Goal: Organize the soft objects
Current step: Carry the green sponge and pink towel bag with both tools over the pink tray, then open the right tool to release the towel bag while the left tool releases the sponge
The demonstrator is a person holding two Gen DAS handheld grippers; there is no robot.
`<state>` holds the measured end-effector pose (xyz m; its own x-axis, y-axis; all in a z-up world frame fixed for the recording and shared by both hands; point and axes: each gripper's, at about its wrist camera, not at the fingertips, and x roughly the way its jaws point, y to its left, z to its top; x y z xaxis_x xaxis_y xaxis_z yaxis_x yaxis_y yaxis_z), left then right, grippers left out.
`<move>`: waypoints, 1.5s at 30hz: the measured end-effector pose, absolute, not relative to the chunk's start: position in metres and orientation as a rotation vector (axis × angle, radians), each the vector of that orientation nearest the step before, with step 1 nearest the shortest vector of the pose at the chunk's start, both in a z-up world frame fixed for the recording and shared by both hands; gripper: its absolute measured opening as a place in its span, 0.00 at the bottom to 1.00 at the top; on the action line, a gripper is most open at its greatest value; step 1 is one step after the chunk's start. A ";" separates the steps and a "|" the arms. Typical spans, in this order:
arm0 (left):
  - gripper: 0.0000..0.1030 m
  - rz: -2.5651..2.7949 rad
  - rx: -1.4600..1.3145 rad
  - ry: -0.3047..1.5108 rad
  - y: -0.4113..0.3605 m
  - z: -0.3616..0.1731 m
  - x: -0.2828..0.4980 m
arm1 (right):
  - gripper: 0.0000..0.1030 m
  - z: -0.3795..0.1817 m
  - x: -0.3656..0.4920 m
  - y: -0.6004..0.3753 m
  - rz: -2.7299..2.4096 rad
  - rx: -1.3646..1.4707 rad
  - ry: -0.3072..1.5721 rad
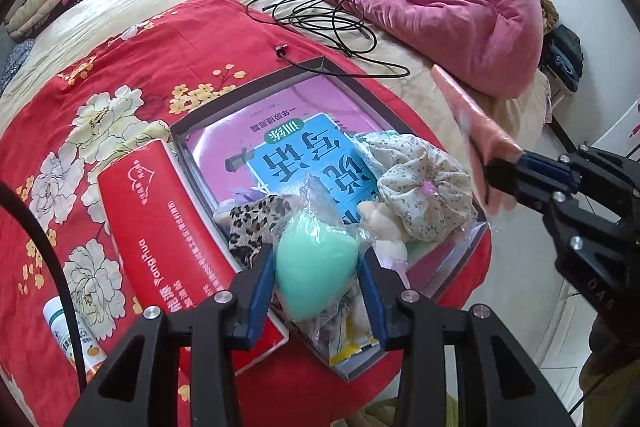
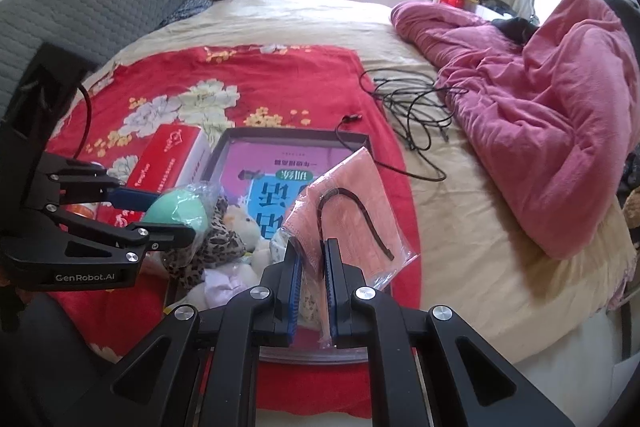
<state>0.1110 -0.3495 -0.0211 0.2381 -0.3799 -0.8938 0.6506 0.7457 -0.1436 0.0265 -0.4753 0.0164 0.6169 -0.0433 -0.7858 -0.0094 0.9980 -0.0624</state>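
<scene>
Softly: squishy bagged mint sponge [image 1: 316, 263], pinched.

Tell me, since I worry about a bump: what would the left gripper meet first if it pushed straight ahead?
The left gripper, shut on a bagged green sponge, points at the tray. The leopard cloth and the floral cloth bundle probably come first, then the blue book. Depth is unclear.

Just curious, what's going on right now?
Left tongs shut on bagged mint-green sponge. Right tongs shut on bagged pink mask. Both above dark tray.

One green sponge [image 1: 316, 263], one pink mask [image 2: 344, 211], two books [image 1: 316, 163], one red box [image 1: 168, 227], one bottle [image 1: 74, 337].
</scene>
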 end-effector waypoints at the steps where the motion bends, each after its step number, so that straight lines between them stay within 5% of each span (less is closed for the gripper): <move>1: 0.40 -0.718 0.282 1.127 -0.350 -0.022 0.112 | 0.11 0.013 0.031 -0.476 -0.014 -0.060 0.914; 29: 0.41 -0.737 0.235 1.200 -0.360 -0.053 0.137 | 0.16 -0.056 0.083 -0.476 0.061 0.052 1.050; 33: 0.41 -0.737 0.228 1.215 -0.361 -0.057 0.140 | 0.32 -0.051 0.081 -0.478 0.083 0.088 1.026; 45: 0.42 -0.740 0.231 1.223 -0.369 -0.065 0.145 | 0.39 -0.017 0.057 -0.481 0.053 0.059 0.949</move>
<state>0.1447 -0.3690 -0.0646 0.1446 -0.3889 -0.9099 0.6253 0.7486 -0.2206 0.0571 -0.4807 -0.0169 0.5811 0.0709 -0.8107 -0.0192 0.9971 0.0734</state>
